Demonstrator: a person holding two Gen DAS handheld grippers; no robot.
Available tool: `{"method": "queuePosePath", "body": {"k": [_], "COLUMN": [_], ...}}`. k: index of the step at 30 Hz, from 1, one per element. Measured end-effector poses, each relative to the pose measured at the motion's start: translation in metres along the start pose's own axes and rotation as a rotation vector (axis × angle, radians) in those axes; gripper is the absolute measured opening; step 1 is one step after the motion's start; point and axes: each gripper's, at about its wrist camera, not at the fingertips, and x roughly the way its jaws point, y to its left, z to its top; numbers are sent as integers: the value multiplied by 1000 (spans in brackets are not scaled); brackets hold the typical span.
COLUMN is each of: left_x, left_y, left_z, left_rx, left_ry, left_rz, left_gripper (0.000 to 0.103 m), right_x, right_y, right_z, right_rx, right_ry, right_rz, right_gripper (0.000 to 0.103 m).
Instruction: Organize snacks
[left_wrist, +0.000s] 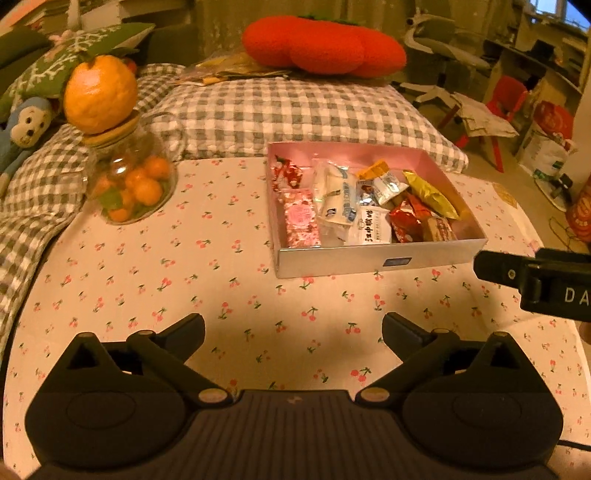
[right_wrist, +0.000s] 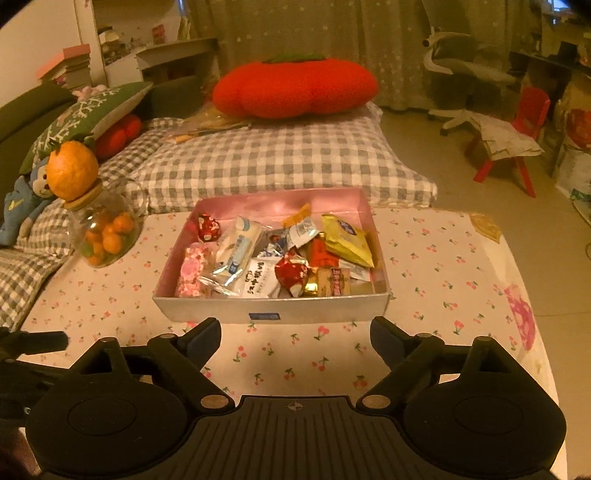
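A shallow silver box with a pink inside (left_wrist: 376, 258) (right_wrist: 273, 308) rests on the cherry-print tablecloth and holds several wrapped snacks: a pink packet (left_wrist: 301, 218) (right_wrist: 192, 271), white sachets (left_wrist: 338, 197) (right_wrist: 260, 282), a red wrapper (left_wrist: 404, 219) (right_wrist: 291, 273) and a gold packet (left_wrist: 430, 194) (right_wrist: 347, 240). My left gripper (left_wrist: 293, 326) hovers open over bare cloth, short of the box and to its left. My right gripper (right_wrist: 295, 332) is open just in front of the box's near wall, with nothing between its fingers. It also shows at the left wrist view's right edge (left_wrist: 535, 282).
A glass jar of small oranges (left_wrist: 135, 184) (right_wrist: 105, 236) with an orange-shaped lid stands at the table's far left. Behind the table lie a checked cushion (left_wrist: 295, 114) (right_wrist: 280, 158), a red plush pillow (left_wrist: 325, 46) (right_wrist: 295, 90) and a plush monkey (left_wrist: 26, 129). A red chair (right_wrist: 517, 147) stands on the right.
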Motion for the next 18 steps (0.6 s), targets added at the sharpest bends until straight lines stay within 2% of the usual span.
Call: {"method": "queuePosePath", "body": {"k": [12, 18], "left_x": [-21, -22], "left_y": [-3, -7], "left_z": [-2, -6], "left_rx": [-44, -32], "left_ry": [-52, -36], "left_rz": [59, 89], "left_gripper": [102, 102], "right_x": [-19, -25], "right_y": [0, 5], "right_z": [-9, -12], "right_rx": [33, 10], "right_ry": [-6, -13], "right_rz": [-28, -42], "right_gripper": [91, 91]}}
